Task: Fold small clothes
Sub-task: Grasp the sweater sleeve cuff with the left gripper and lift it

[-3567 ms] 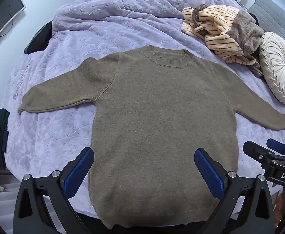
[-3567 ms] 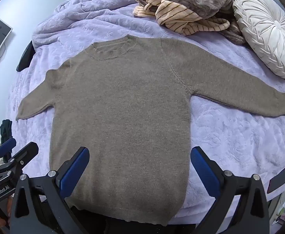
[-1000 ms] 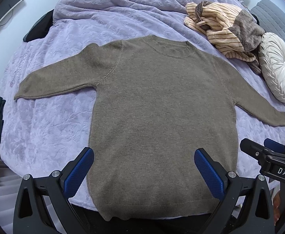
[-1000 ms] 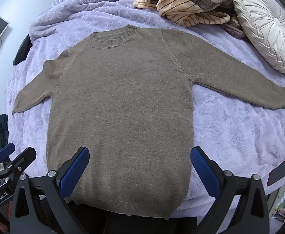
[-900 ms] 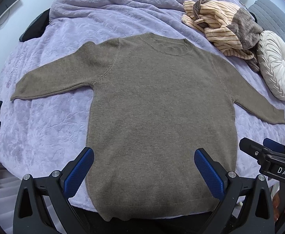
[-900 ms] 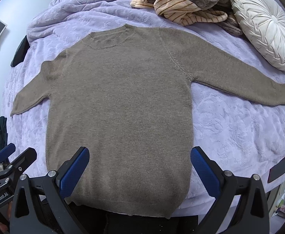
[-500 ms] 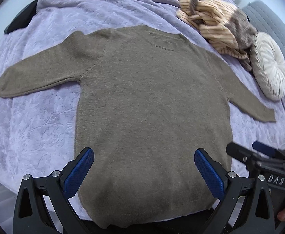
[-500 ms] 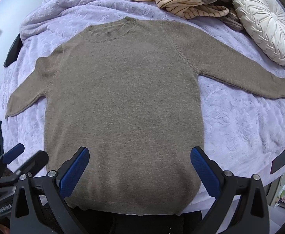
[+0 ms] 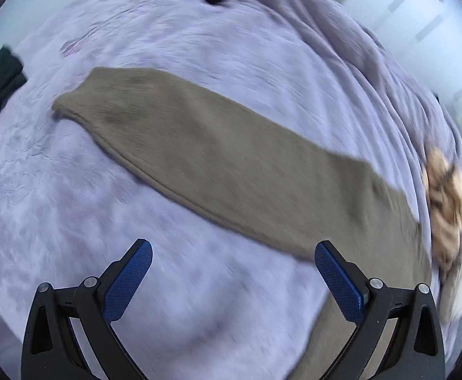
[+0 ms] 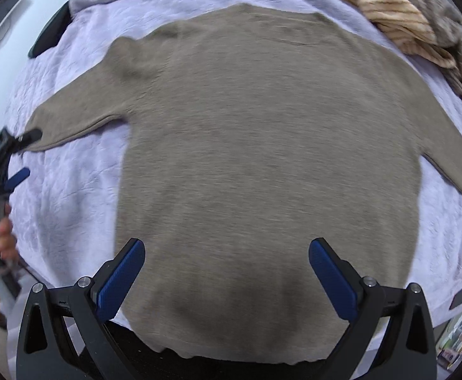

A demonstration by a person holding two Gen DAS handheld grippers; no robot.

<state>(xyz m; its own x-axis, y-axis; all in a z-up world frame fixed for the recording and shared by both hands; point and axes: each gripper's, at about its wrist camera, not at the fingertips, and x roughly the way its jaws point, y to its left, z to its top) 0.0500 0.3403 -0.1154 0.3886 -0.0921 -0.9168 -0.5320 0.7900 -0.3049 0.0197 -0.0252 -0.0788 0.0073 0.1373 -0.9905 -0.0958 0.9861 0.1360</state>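
With both hand-held grippers, left (image 9: 231, 272) and right (image 10: 227, 269), open and empty, you're approaching the sweater's (image 10: 262, 158) 9 o'clock sleeve (image 9: 199, 158); pinch its cuff next.

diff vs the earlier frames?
The left gripper swung out to the sweater's left sleeve and now faces it; the right gripper dropped closer over the body. Both are open, nothing gripped. The sweater still lies flat and unfolded on the purple blanket, the striped clothes beside it.
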